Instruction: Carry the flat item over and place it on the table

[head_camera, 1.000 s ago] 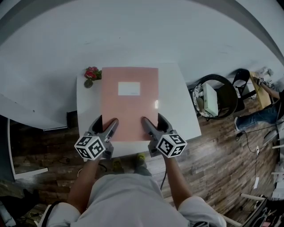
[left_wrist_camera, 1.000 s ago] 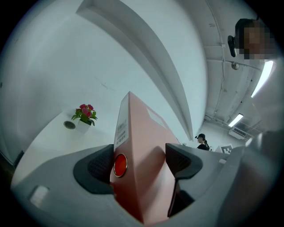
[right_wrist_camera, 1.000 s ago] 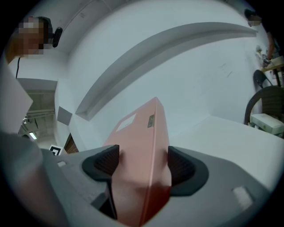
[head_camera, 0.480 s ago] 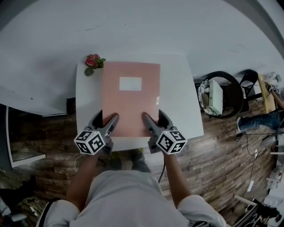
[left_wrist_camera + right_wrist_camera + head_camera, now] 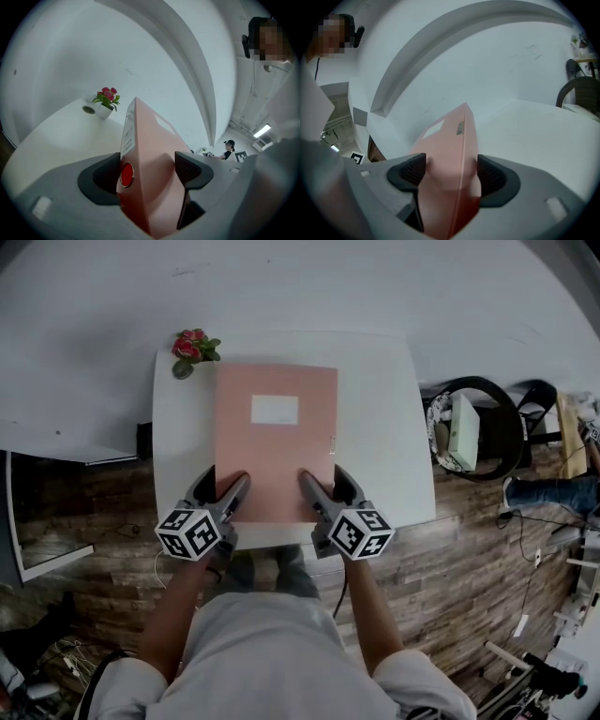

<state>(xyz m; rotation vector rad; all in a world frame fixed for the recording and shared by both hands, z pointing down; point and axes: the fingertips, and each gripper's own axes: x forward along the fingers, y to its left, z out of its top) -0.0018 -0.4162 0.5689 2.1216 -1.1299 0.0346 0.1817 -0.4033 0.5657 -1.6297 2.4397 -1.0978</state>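
Observation:
A flat pink folder [image 5: 275,442] with a white label lies over the white table [image 5: 384,437], its long side running away from me. My left gripper [image 5: 229,498] is shut on the folder's near left corner, and my right gripper [image 5: 313,495] is shut on its near right corner. In the left gripper view the pink folder [image 5: 145,154] is pinched between both jaws, with a red button on its edge. The right gripper view shows the same folder [image 5: 450,164] squeezed between the dark pads. I cannot tell whether the folder rests on the tabletop or hovers just above it.
A small pot of red flowers [image 5: 190,350] stands at the table's far left corner, also visible as the flower pot [image 5: 105,102]. A black chair [image 5: 473,432] with a white box on it sits to the right. The wall is behind the table; the floor is wood.
The folder and both grippers have moved forward over the table, which now lies further under the folder. Both grips remain the same.

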